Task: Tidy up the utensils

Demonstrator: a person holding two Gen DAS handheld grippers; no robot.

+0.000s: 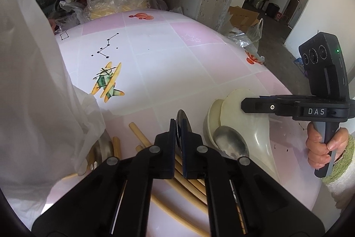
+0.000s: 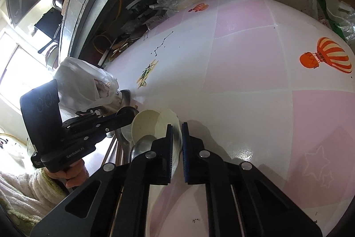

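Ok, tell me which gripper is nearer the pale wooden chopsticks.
Left. The left gripper, shut on a metal spoon, hangs right above the wooden chopsticks; the right gripper is off to their side, shut on a cream ceramic spoon.

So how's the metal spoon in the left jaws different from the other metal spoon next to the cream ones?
The held spoon stands on edge, its bowl pinched between the left gripper's jaws above the chopsticks. The loose spoon lies free with its bowl facing up. It rests against the cream spoons, and nothing grips it. Both are shiny metal, with rounded bowls.
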